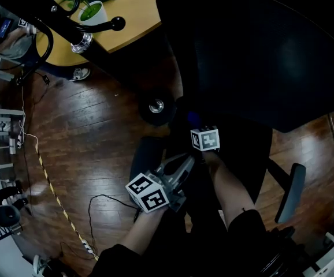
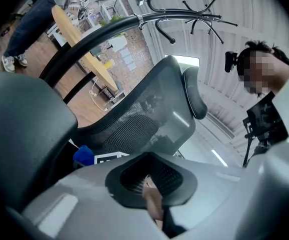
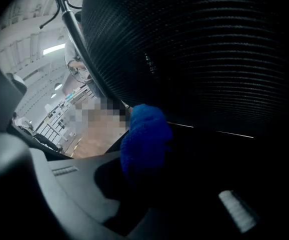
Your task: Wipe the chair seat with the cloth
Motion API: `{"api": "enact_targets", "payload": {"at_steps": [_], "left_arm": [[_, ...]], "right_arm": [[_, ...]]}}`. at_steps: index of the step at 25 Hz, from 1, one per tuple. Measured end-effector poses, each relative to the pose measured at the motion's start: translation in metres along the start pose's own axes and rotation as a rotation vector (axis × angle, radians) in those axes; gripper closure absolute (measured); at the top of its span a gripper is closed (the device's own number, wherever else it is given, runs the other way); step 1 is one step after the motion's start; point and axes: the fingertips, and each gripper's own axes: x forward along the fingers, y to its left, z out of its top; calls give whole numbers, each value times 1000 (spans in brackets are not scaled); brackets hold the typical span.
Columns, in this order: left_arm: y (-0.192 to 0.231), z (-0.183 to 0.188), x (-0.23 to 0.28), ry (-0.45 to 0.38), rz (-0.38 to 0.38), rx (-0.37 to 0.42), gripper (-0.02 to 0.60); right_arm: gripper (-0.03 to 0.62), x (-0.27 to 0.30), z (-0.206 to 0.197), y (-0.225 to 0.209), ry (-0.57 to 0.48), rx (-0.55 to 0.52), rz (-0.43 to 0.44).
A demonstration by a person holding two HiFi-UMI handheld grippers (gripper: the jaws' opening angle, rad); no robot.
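The black chair seat (image 1: 259,56) fills the upper right of the head view. It shows as dark ribbed mesh (image 3: 199,49) in the right gripper view. My right gripper (image 1: 195,121) is at the seat's near edge, shut on a bunched blue cloth (image 3: 144,139). The cloth sticks up between its jaws against the seat. My left gripper (image 1: 184,161) hangs lower, close beside the right one. Its grey jaws (image 2: 154,184) appear together with nothing held. The left gripper view tilts upward and catches the blue cloth (image 2: 83,155) in front of a grey mesh chair back (image 2: 149,114).
A round wooden table (image 1: 138,10) with a potted plant (image 1: 92,7) stands at the far side, crossed by a black pole (image 1: 69,30). The chair's caster (image 1: 156,105) rests on the wood floor, where cables (image 1: 45,178) run. An armrest (image 1: 291,189) juts at right.
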Motion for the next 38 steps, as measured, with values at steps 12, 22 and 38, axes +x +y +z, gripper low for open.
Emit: {"api": "enact_targets", "payload": {"at_steps": [12, 22, 38], "left_arm": [[-2, 9, 4, 45, 2, 11, 589], [-6, 1, 13, 73, 14, 31, 589], [-39, 8, -13, -15, -10, 46, 589]], "right_arm": [[557, -76, -41, -127, 5, 134, -215], [557, -186, -95, -251, -46, 271, -394], [557, -123, -60, -137, -31, 155, -217]]}}
